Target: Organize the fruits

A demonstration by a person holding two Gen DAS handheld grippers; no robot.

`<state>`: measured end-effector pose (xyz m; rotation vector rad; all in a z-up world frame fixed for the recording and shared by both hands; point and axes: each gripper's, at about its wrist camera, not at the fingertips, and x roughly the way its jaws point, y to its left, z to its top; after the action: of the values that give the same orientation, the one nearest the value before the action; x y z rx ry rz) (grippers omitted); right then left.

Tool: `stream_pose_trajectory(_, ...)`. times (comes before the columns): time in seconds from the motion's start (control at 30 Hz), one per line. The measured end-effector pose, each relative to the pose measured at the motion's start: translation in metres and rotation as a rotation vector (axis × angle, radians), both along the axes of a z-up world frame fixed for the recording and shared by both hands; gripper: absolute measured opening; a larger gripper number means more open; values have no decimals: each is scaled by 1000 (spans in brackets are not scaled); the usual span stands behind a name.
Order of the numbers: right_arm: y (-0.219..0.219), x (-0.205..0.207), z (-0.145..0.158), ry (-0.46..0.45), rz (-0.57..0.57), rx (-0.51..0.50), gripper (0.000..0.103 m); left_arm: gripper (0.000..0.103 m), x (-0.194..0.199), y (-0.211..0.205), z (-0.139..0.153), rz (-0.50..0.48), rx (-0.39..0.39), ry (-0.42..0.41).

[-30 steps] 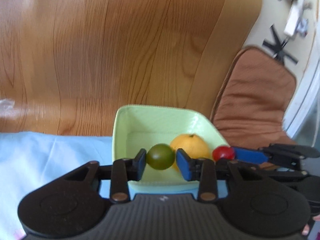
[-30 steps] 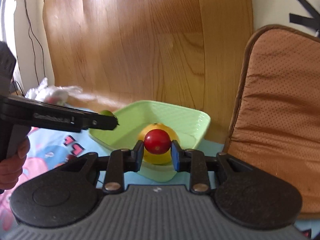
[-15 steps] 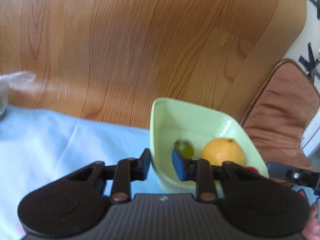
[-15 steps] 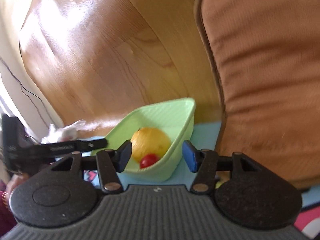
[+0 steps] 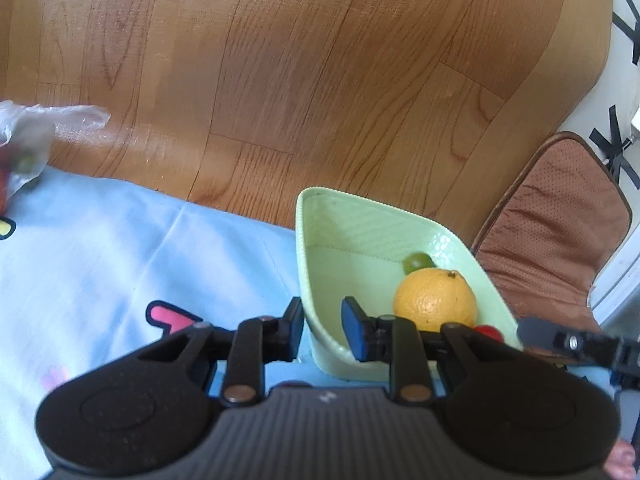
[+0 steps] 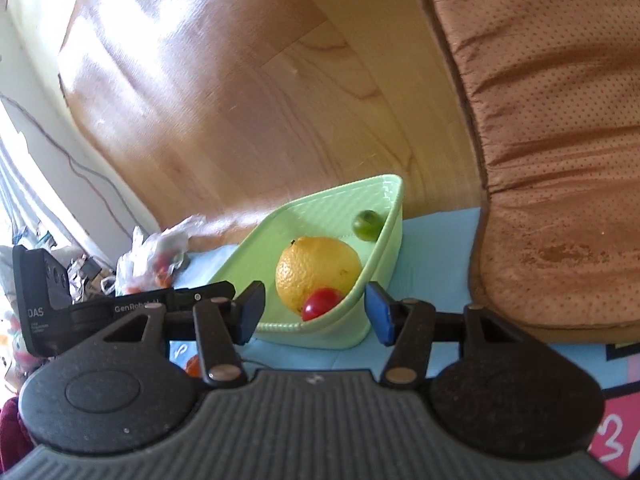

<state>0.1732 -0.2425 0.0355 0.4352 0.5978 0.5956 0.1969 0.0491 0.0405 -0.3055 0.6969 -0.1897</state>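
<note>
Both fruits dropped; both tools backing off from the tray

The pale green square plastic tray (image 5: 320, 216) on the light blue cloth (image 5: 100, 240) now holds the big orange (image 5: 435, 300), the small green lime (image 6: 367, 225) at its far corner, and the red cherry tomato (image 6: 320, 303) near the orange; left gripper (image 5: 322, 324) and right gripper (image 6: 314, 316) have released, jaws apart and empty, so this delivery looks complete.
</note>
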Motion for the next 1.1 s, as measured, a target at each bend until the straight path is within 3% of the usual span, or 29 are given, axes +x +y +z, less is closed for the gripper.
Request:
stream_pose_trajectory(0.1, 2, -5, 17, -98, -59, -107, 45, 22, -3, 0, 7, 1, 20, -33)
stream_pose_trajectory(0.17, 13, -11, 30, -166, -17, -190, 33, 22, -1, -2, 8, 4, 26, -34)
stream_pose_trajectory(0.23, 27, -11, 39, -195, 34, -279, 31, 22, -1, -4, 7, 5, 35, -36)
stream_pose_trajectory(0.3, 43, 2, 39, -154, 75, -372, 31, 22, 1, -5, 5, -2, 26, -22)
stream_pose_trajectory(0.4, 58, 34, 30, -63, 121, -413, 31, 22, 1, -6, 3, -14, 27, -16)
stream_pose_trajectory(0.5, 70, 63, 21, 37, 185, -373, 37, 25, 1, -7, 2, -13, 40, -21)
stream_pose_trajectory(0.63, 88, 76, 24, -4, 175, -373, 40, 26, 5, -5, 1, -6, 35, -25)
stream_pose_trajectory(0.8, 87, 74, 25, 8, 159, -338, 40, 27, 1, 0, 5, -4, 15, -19)
stream_pose_trajectory(0.93, 61, 42, 37, -43, 73, -277, 40, 24, -27, 9, 20, -1, 0, -55)
stream_pose_trajectory(1.1, 31, -43, 34, -120, -17, -194, 40, 26, -106, 31, 32, 57, 5, -136)
